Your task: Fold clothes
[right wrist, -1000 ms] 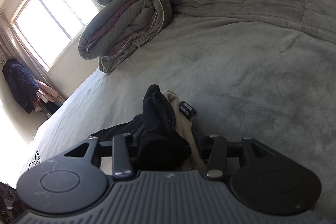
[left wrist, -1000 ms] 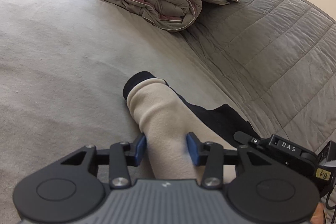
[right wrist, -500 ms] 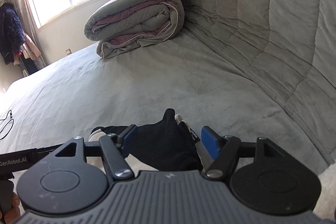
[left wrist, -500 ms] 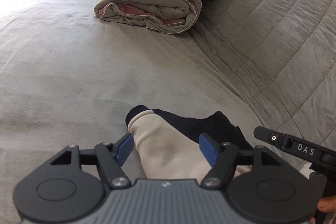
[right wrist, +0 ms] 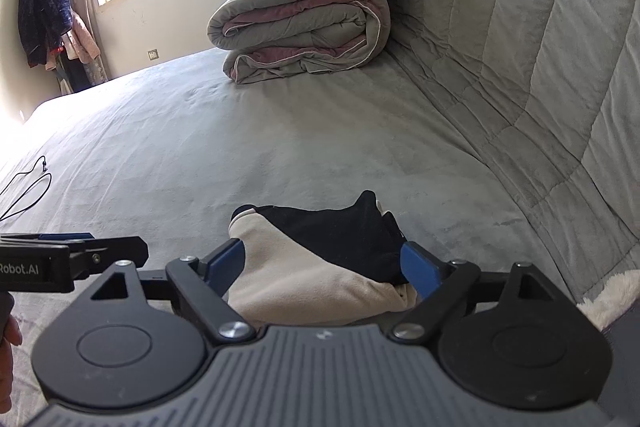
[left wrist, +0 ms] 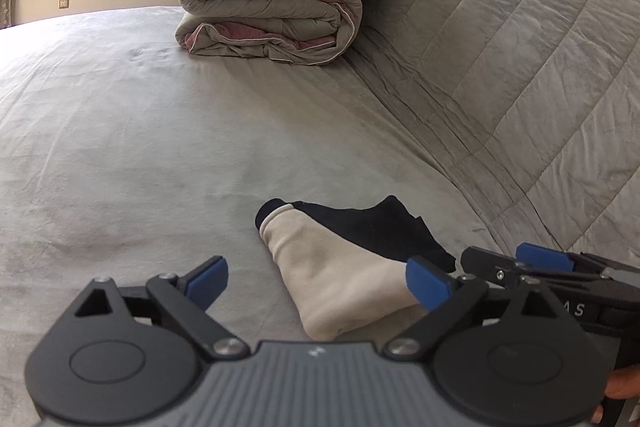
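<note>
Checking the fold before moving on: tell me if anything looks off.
The garment lies on the bed in a lopsided wedge, its black layer askew across the cream one, a black corner poking up. A loose cable lies on the bed's far left.

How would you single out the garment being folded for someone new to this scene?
On the grey bed, well in front of the rolled duvet at the headboard, lies a small folded garment. It alone is cream and black, everything nearby being grey or mauve.
</note>
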A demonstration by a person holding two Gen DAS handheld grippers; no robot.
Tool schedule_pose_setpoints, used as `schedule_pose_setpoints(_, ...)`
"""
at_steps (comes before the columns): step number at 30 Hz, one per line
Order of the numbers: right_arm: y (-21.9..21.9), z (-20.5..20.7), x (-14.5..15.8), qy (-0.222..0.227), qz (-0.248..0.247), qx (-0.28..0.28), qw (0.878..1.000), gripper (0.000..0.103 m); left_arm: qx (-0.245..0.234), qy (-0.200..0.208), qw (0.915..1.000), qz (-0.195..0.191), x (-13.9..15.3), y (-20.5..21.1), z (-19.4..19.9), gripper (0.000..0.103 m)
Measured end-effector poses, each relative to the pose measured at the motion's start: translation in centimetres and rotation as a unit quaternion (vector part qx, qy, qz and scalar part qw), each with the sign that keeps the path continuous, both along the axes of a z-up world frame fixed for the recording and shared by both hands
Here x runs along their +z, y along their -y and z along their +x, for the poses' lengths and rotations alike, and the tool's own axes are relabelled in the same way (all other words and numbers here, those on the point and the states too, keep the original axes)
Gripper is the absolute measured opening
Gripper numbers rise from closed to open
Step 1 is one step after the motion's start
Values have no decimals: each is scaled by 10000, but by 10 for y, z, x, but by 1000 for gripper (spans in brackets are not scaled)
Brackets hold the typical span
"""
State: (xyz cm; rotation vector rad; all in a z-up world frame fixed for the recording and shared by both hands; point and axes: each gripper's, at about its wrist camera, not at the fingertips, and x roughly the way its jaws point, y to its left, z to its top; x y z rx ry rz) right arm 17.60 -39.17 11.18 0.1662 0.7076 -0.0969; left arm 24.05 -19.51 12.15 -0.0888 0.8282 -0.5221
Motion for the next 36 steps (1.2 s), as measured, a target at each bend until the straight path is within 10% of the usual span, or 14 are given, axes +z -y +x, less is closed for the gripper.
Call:
schedule_pose_setpoints(19,-36,-25,41,-492,97,-164,9986,103,279,-598,9926,1020,18,-35,-27,102)
schedule_pose_setpoints(36,-80,-83,73,-520,-285,-47,9982,103,653,28,9892,1312,64,-75,-103,102)
